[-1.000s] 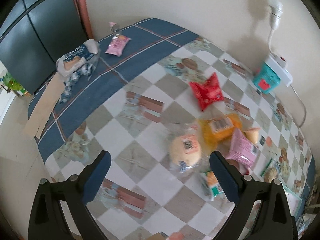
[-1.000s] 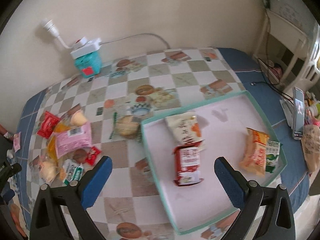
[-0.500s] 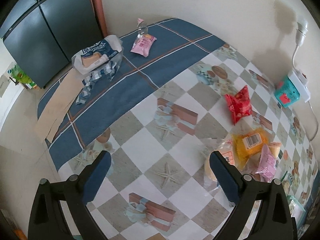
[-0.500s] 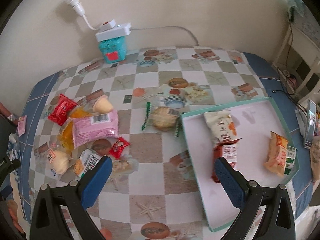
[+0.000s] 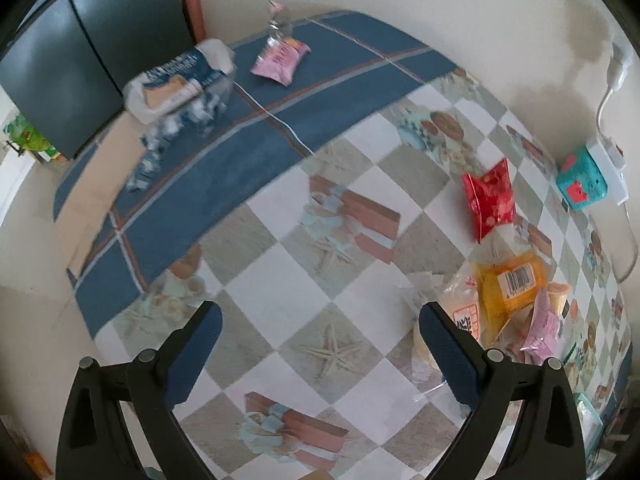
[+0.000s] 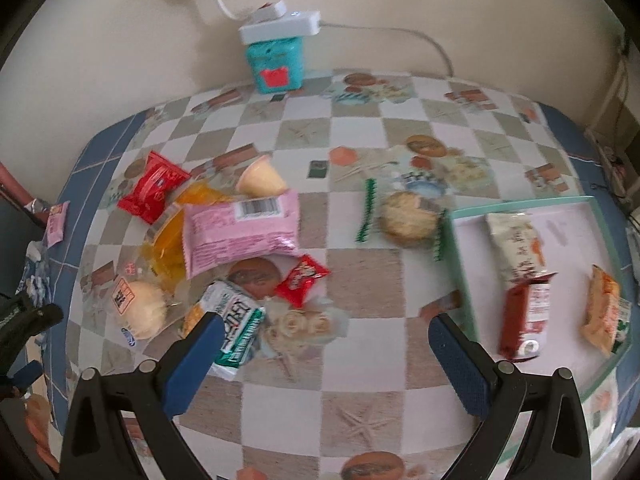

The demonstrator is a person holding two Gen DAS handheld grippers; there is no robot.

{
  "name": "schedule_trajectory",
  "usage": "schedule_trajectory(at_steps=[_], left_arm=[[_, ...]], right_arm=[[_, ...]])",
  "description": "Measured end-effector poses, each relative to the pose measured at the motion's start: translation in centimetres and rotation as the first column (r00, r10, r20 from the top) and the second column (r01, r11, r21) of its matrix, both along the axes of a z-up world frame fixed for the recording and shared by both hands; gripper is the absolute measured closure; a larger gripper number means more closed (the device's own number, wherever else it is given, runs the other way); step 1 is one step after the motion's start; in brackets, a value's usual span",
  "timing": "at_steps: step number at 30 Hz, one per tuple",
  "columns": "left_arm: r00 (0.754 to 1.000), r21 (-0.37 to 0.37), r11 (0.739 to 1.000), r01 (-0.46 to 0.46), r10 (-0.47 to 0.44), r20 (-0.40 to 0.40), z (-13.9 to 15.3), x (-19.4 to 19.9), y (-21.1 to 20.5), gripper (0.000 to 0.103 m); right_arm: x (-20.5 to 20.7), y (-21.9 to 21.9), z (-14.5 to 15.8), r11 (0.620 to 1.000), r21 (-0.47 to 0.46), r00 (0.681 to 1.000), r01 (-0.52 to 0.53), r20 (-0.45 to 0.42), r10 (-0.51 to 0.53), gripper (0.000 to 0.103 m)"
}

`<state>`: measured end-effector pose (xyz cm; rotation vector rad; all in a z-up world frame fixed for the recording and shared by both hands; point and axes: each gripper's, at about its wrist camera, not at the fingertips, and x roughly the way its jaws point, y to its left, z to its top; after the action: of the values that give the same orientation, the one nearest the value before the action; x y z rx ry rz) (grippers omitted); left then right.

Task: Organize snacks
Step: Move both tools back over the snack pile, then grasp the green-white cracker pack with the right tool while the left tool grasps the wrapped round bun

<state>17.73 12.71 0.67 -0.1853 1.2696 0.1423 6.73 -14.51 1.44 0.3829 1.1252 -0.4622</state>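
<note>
A pile of snacks lies on the checked tablecloth: a big pink packet (image 6: 240,232), a red packet (image 6: 152,186), a yellow packet (image 6: 172,248), a round bun (image 6: 142,314), a green-white packet (image 6: 236,326) and a small red sachet (image 6: 302,280). A round cracker pack (image 6: 406,220) lies beside the mint tray (image 6: 464,280), which holds a white packet (image 6: 514,244), a red packet (image 6: 528,320) and an orange packet (image 6: 604,312). My right gripper (image 6: 320,332) hangs open above the table between pile and tray. My left gripper (image 5: 318,322) is open over bare cloth, left of the pile (image 5: 508,288).
A teal box (image 6: 276,64) under a white power strip (image 6: 280,28) stands against the wall. At the far blue end lie a pink packet (image 5: 280,58) and a blue-white bag (image 5: 180,80). A dark cabinet (image 5: 80,52) stands beyond the table.
Both views have swung left. The right gripper moved from over the tray toward the snack pile. The left gripper drifted off the pile, which now sits at its right finger.
</note>
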Motion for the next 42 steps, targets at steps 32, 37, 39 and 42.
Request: schedule_trajectory(at_steps=[32, 37, 39, 42], left_arm=[[0.986, -0.144, 0.978, 0.150, -0.159, -0.052, -3.4, 2.4, -6.1, 0.004], [0.983, -0.138, 0.977, 0.161, -0.171, -0.066, -3.9, 2.4, -6.6, 0.004], [0.982, -0.135, 0.977, 0.167, -0.178, -0.071, -4.1, 2.4, -6.8, 0.004], [0.979, -0.132, 0.976, 0.175, -0.186, -0.078, -4.5, 2.3, -7.1, 0.004]], right_arm=[[5.8, 5.0, -5.9, 0.992, 0.052, 0.994, -0.111, 0.014, 0.111, 0.000], [5.8, 5.0, -6.8, 0.992, 0.064, 0.994, -0.109, -0.015, 0.110, 0.000], [5.7, 4.5, -6.8, 0.994, 0.054, 0.995, -0.093, -0.029, 0.095, 0.000], [5.3, 3.6, -6.9, 0.996, 0.052, 0.996, -0.072, -0.041, 0.074, 0.000]])
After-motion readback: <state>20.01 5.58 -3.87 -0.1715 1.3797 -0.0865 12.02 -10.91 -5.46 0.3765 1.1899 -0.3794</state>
